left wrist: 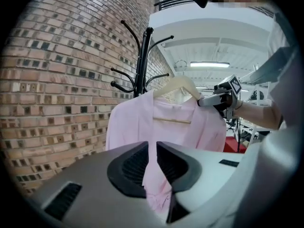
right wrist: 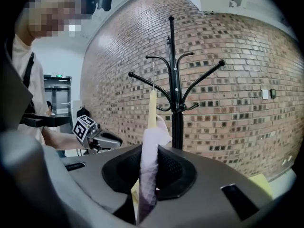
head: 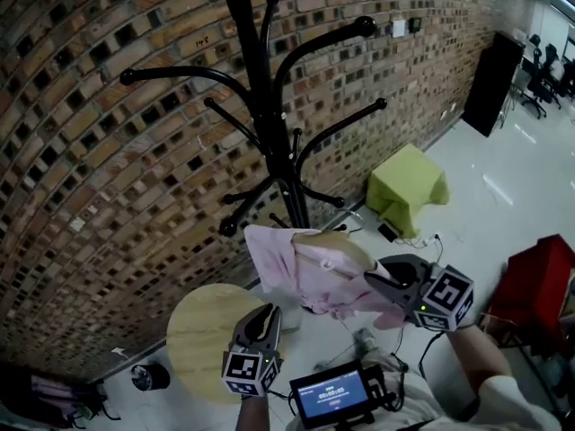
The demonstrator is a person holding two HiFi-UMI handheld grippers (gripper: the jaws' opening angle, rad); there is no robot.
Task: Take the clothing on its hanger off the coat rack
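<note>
A pale pink, softly creased garment (head: pixel 301 272) on a smooth, curved wooden hanger (head: pixel 337 245) sits at lower centre of the head view. It is in front of the pole of a black metal coat rack (head: pixel 260 88) with curved, ball-tipped arms. The right tongs (head: pixel 373 281) are clamped on the hanger's cloth-covered end. The left tongs (head: pixel 268 312) pinch a fold of the garment's lower edge. A rough brick wall (head: pixel 90 151) stands behind, and a round, pale wooden worktop (head: pixel 202 339) lies at lower left.
</note>
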